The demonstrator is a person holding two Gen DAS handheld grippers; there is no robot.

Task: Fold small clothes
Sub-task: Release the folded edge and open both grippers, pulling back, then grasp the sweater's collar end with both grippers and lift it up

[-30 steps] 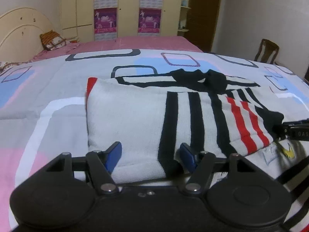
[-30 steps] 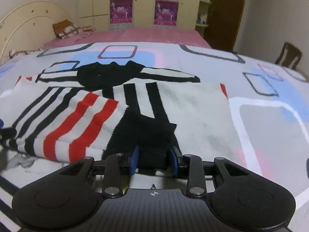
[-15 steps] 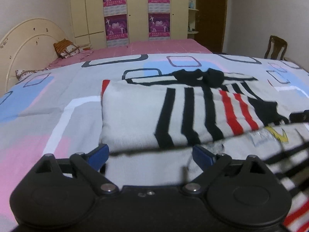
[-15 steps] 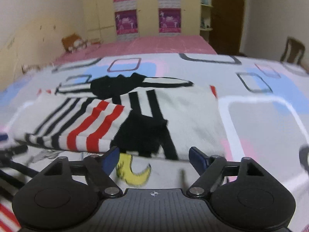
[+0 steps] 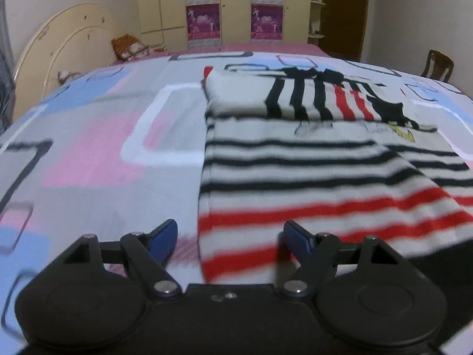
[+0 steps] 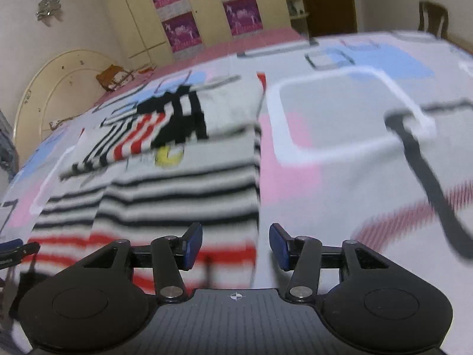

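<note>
Striped knit — the sweater [image 5: 310, 171] lies on the bed [image 5: 88, 153], its top part already folded down at 12 o'clock. The left gripper [image 5: 230, 236] and right gripper [image 6: 235, 244] hover with fingers spread, pinching nothing, at the red-striped hem. Risk: a shallow pinch would drag the hem and skew the fold. Only the right view shows a wall lamp [image 6: 48, 7] at 10 o'clock.
</note>
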